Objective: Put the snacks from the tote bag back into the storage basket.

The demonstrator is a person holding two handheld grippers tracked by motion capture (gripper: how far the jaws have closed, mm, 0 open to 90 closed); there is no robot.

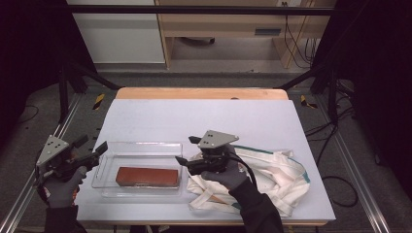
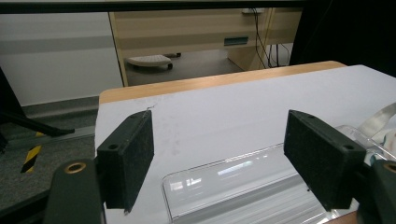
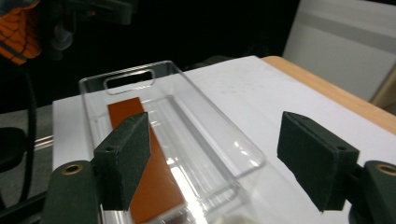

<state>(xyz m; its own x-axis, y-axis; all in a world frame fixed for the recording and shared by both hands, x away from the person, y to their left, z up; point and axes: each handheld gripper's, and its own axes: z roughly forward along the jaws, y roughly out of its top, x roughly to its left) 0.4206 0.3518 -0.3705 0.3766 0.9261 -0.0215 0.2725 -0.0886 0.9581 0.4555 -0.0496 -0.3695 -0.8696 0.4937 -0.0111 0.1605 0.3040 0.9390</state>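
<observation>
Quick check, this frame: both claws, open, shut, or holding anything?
Left claw: open, holding nothing, beside the clear tray's left end.
Right claw: open, holding nothing, above the cloth bag, pointed at the tray with the brown block.

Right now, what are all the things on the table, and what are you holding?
Clear tray: one, see-through plastic, left-front of the table.
Block: one, reddish-brown, flat inside the tray.
Cloth bag: one, cream with green trim, crumpled at the right-front.
Table cover: one, pale grey-white, over a wooden top.
Left gripper: one, black, fingers open, at the tray's left end.
Right gripper: one, black, fingers open, between tray and bag.
Gloved hands: two, grey.
</observation>
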